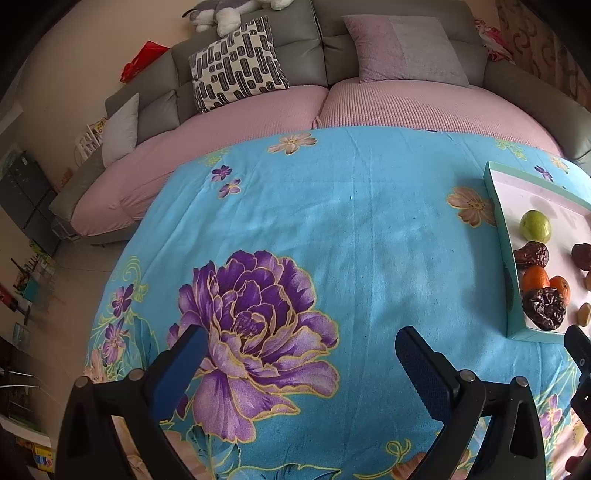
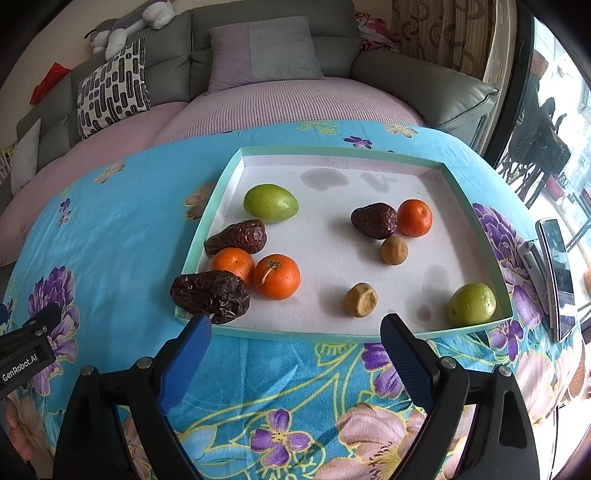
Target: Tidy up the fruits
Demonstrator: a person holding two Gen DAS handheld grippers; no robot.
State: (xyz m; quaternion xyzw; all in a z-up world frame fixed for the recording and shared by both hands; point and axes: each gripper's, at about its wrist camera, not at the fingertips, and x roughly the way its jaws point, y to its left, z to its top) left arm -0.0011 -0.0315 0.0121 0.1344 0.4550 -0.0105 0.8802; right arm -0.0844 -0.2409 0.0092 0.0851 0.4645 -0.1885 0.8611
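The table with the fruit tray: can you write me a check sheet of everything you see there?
Surface: blue floral cloth.
Job's things: tray holding three oranges, three dates, two green fruits, two brown balls.
Clutter: phone right of the tray.
Claws: left claw open over bare cloth; right claw open before the tray.
Cables: nothing seen.
Surroundings: sofa, pillows, plush toy.

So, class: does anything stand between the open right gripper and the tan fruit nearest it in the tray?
Only the tray's low near rim crosses between the right gripper and the tan fruit; no other fruit lies between them.
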